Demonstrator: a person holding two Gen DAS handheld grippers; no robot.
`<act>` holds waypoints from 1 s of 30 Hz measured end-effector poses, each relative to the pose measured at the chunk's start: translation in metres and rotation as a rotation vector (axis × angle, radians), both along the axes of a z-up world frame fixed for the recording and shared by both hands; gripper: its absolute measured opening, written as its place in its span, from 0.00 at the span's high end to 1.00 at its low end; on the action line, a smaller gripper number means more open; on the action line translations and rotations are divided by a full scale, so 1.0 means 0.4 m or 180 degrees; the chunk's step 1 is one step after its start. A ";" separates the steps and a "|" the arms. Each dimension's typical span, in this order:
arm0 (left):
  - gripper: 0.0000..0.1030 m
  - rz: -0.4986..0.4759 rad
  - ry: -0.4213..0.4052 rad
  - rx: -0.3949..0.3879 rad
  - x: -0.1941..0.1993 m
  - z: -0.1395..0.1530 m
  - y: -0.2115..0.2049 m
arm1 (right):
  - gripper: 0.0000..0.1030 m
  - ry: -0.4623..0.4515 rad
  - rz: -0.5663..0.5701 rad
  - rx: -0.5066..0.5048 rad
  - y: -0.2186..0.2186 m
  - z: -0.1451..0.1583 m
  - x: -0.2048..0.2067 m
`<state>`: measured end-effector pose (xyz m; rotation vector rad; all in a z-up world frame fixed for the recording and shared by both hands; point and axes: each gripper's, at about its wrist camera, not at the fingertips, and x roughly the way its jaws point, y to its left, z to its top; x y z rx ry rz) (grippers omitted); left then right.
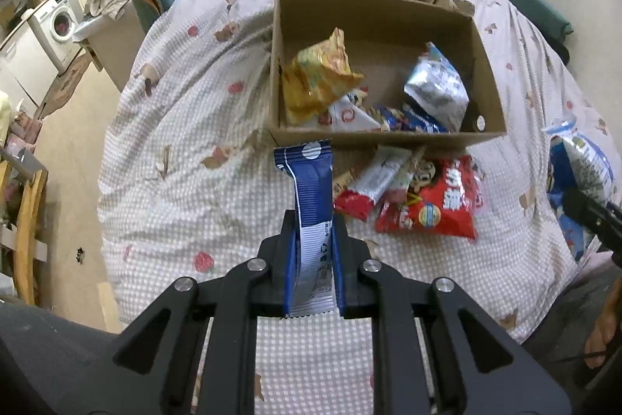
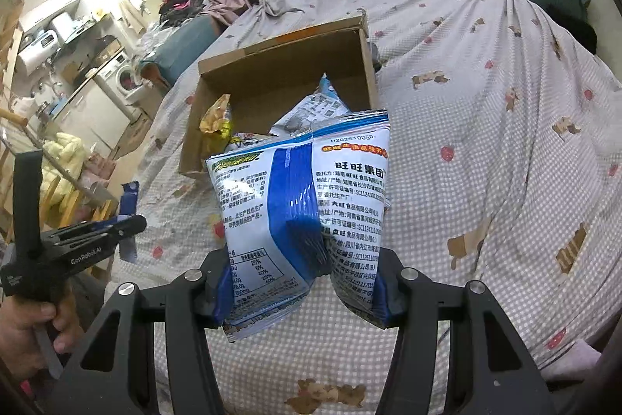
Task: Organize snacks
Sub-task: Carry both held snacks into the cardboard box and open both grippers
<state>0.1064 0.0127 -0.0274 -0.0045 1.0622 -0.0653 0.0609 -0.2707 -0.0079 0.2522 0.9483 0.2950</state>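
My left gripper [image 1: 313,232] is shut on a slim blue-and-white snack bar [image 1: 309,197], held upright above the bed. Ahead of it an open cardboard box [image 1: 373,137] holds a yellow bag [image 1: 318,76], a silver bag [image 1: 437,90] and smaller packets. A red snack bag [image 1: 435,201] and a red-and-white bar [image 1: 373,185] lie on the bed just in front of the box. My right gripper [image 2: 301,259] is shut on a large blue-and-white snack bag [image 2: 295,205], lifted off the bed before the box [image 2: 280,72]. The left gripper [image 2: 128,226] shows at the left of the right wrist view.
The bed is covered by a checked quilt [image 1: 186,127] with bear and strawberry prints. The floor [image 1: 77,150] drops off to the left, with a washing machine [image 1: 58,22], cabinets and a wooden chair [image 1: 23,220]. A person's hand [image 2: 27,329] grips the left handle.
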 end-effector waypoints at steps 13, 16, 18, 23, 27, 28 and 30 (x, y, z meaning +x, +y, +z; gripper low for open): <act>0.87 -0.0095 -0.0185 -0.0120 0.089 0.075 -0.004 | 0.45 -0.0025 -0.0043 -0.0291 0.035 0.046 0.061; 0.87 -0.0112 -0.0264 -0.0182 0.125 0.103 -0.004 | 0.45 -0.0043 -0.0050 -0.0217 0.039 0.060 0.093; 0.87 -0.0162 -0.0317 -0.0246 0.158 0.119 -0.006 | 0.45 -0.0064 -0.0041 -0.0198 0.045 0.066 0.121; 0.87 -0.0201 -0.0341 -0.0205 0.239 0.115 -0.014 | 0.45 -0.0085 -0.0013 -0.0122 0.061 0.071 0.216; 0.87 -0.0220 -0.0287 -0.0154 0.310 0.079 -0.029 | 0.45 -0.0081 0.0061 -0.0132 0.094 0.058 0.310; 0.87 -0.0234 -0.0285 -0.0127 0.334 0.068 -0.036 | 0.45 -0.0071 0.0078 -0.0124 0.101 0.053 0.328; 0.87 -0.0228 -0.0254 -0.0138 0.369 0.051 -0.041 | 0.45 -0.0036 0.0123 -0.0111 0.121 0.037 0.375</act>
